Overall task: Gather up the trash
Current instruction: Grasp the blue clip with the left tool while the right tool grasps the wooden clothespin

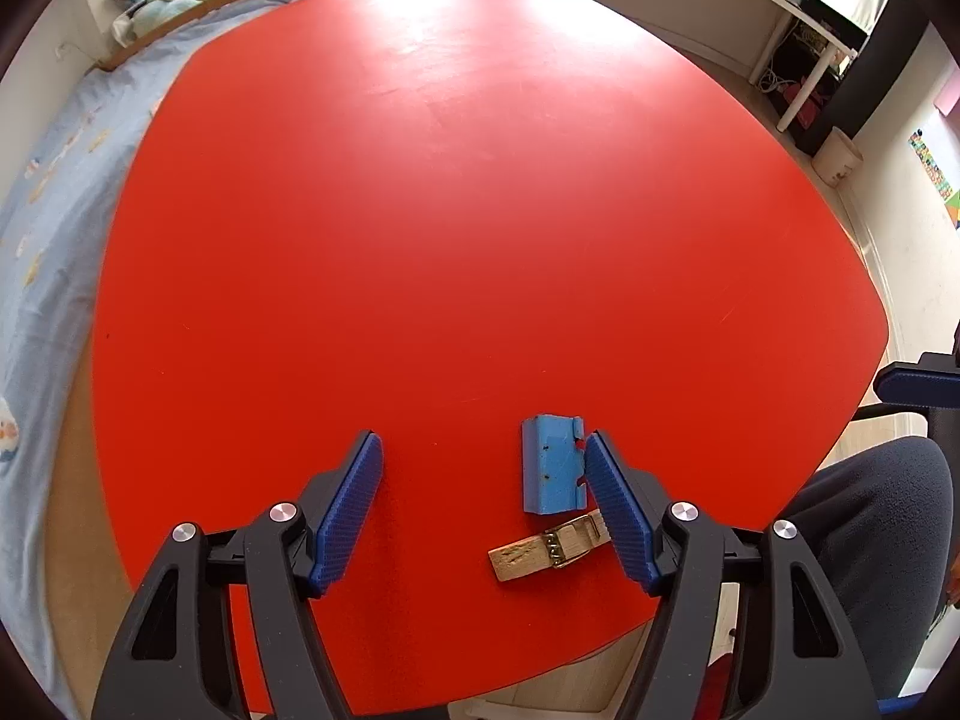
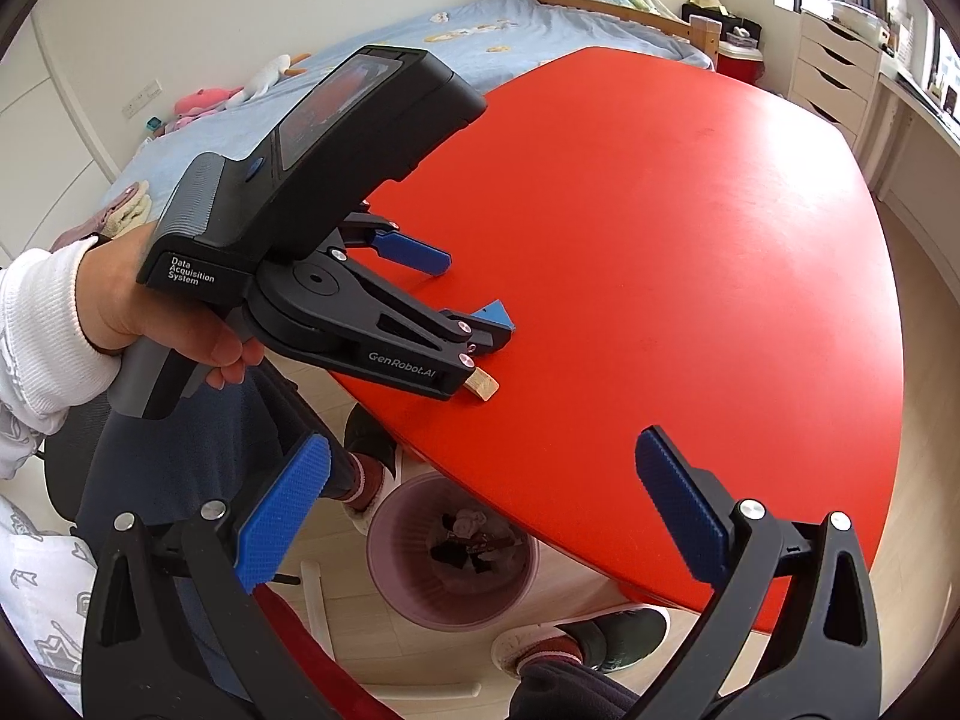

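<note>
Glossy red table; rough wooden piece; matt blue plastic block.

My left gripper pitched steeply down, blue pads near surface. Jaws partly apart; right pad touching edge of blue block, left pad well clear of it, no squeeze. My left hand wrapped round grip, white sleeve at wrist. My right gripper angled down, hanging off surface edge, jaws spread wide, nothing between pads.
</note>
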### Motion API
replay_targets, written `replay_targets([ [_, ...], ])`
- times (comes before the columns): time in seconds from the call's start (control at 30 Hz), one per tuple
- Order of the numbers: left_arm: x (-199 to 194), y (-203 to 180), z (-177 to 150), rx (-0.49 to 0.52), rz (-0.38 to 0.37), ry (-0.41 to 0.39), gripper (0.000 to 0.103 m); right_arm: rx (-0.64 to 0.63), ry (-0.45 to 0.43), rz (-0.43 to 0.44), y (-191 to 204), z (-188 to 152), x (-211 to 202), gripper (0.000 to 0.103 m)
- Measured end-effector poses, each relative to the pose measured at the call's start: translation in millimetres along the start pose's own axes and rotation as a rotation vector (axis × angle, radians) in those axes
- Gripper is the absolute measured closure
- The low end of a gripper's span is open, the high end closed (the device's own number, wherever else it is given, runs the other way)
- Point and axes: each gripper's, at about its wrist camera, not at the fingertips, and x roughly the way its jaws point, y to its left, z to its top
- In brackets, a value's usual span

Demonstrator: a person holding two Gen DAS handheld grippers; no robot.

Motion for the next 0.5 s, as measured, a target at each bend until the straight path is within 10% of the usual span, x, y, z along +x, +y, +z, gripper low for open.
replay_targets([
  [0.5, -2, 7, 2, 0.014, 0.013, -0.011, 0.082, -0.027, 0.022, 0.012, 3, 11, 17, 0.003],
])
